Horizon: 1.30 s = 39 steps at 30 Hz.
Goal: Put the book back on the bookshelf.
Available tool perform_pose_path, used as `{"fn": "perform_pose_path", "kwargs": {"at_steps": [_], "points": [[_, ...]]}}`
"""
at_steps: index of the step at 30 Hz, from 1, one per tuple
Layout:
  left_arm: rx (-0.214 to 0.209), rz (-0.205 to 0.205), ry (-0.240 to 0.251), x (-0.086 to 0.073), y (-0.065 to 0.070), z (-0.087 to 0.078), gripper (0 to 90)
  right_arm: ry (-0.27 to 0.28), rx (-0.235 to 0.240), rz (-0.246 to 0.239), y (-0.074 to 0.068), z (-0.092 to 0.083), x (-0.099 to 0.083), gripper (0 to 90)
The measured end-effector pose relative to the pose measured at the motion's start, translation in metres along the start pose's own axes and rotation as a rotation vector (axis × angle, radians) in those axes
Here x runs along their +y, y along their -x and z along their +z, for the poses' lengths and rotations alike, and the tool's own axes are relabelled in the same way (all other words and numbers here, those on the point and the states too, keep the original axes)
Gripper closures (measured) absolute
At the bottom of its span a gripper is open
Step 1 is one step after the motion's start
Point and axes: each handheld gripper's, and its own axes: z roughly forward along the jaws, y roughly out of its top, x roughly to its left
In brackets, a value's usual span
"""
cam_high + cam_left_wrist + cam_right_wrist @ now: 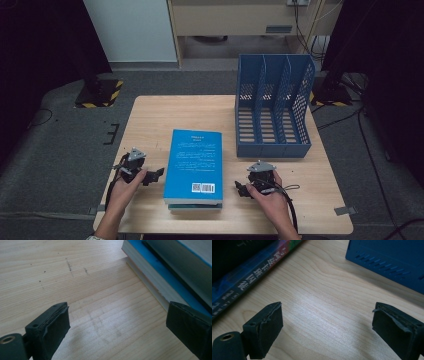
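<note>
A glossy blue book [194,165] lies flat on another book mid-worktop [150,120], pale wood grain. The left hand-held gripper [156,174] and right hand-held gripper [241,188] flank it, jaws open and empty. The right gripper view shows printed spine lettering; a perforated blue plastic file rack [272,107] stands behind.

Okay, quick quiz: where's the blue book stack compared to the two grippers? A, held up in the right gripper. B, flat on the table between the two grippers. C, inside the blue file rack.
B: the blue book stack lies flat on the table, with the left gripper and right gripper open on either side.
</note>
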Motion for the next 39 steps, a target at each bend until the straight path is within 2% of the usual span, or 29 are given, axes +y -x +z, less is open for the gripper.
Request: {"fn": "perform_pose_path", "kwargs": {"at_steps": [4, 6, 8, 10, 12, 15, 17, 18, 19, 21, 22, 23, 24, 25, 27, 28, 30, 32, 33, 35, 37, 38, 39], "points": [[-0.010, 0.002, 0.012, 0.002, 0.003, -0.006, 4.5, 0.008, -0.008, -0.018, -0.002, -0.005, 0.002, 13.0], [-0.021, 0.002, 0.023, 0.004, 0.005, -0.010, 4.7, 0.006, -0.004, -0.002, -0.002, -0.010, 0.002, 15.8], [-0.024, 0.018, 0.019, 0.005, 0.004, -0.011, 4.8, 0.004, 0.008, 0.002, -0.002, -0.014, 0.004, 16.2], [-0.019, 0.012, 0.019, 0.005, 0.000, -0.013, 5.7, 0.004, 0.009, -0.009, -0.003, -0.021, 0.006, 18.2], [-0.043, 0.018, 0.031, 0.007, 0.000, -0.017, 6.1, 0.024, 0.002, -0.013, -0.004, -0.030, 0.010, 18.0], [-0.043, 0.025, 0.034, 0.009, 0.001, -0.020, 6.1, 0.047, 0.018, -0.013, -0.006, -0.039, 0.015, 17.3], [-0.055, 0.033, 0.040, 0.012, 0.002, -0.026, 6.1, 0.061, 0.042, -0.028, -0.011, -0.046, 0.024, 16.5], [-0.052, 0.029, 0.059, 0.017, 0.002, -0.032, 6.1, 0.075, 0.054, -0.040, -0.016, -0.052, 0.032, 15.4], [-0.052, 0.029, 0.059, 0.017, 0.002, -0.032, 6.1, 0.075, 0.054, -0.040, -0.016, -0.052, 0.032, 15.4], [-0.046, 0.066, 0.059, 0.024, 0.005, -0.039, 6.0, 0.093, 0.055, -0.081, -0.025, -0.057, 0.048, 14.6], [-0.046, 0.066, 0.059, 0.024, 0.005, -0.039, 5.8, 0.093, 0.055, -0.081, -0.025, -0.057, 0.048, 14.6], [-0.061, 0.068, 0.061, 0.027, 0.006, -0.041, 5.5, 0.095, 0.077, -0.096, -0.030, -0.056, 0.060, 13.3], [-0.080, 0.062, 0.057, 0.031, 0.008, -0.043, 5.5, 0.095, 0.077, -0.096, -0.030, -0.056, 0.060, 13.3], [-0.101, 0.066, 0.065, 0.037, 0.014, -0.048, 5.2, 0.088, 0.098, -0.100, -0.036, -0.052, 0.072, 11.8], [-0.106, 0.081, 0.069, 0.041, 0.017, -0.051, 4.9, 0.083, 0.108, -0.108, -0.039, -0.050, 0.078, 10.5], [-0.112, 0.095, 0.071, 0.044, 0.019, -0.054, 4.5, 0.076, 0.124, -0.113, -0.042, -0.047, 0.084, 8.9], [-0.153, 0.085, 0.076, 0.050, 0.024, -0.054, 3.9, 0.061, 0.168, -0.115, -0.049, -0.034, 0.096, 7.7], [-0.174, 0.108, 0.049, 0.055, 0.028, -0.049, 3.7, 0.052, 0.174, -0.119, -0.050, -0.029, 0.098, 7.1], [-0.155, 0.159, 0.018, 0.059, 0.034, -0.042, 3.7, 0.031, 0.189, -0.118, -0.051, -0.019, 0.102, 6.8], [-0.163, 0.173, 0.016, 0.060, 0.036, -0.040, 3.9, 0.025, 0.202, -0.119, -0.052, -0.015, 0.103, 6.3], [-0.207, 0.157, 0.027, 0.064, 0.040, -0.032, 3.6, 0.030, 0.230, -0.116, -0.051, -0.007, 0.104, 5.9], [-0.207, 0.157, 0.027, 0.064, 0.040, -0.032, 3.6, 0.030, 0.230, -0.116, -0.051, -0.007, 0.104, 5.9], [-0.219, 0.157, 0.003, 0.063, 0.044, -0.026, 4.2, 0.030, 0.236, -0.095, -0.051, -0.003, 0.105, 6.6]]}}
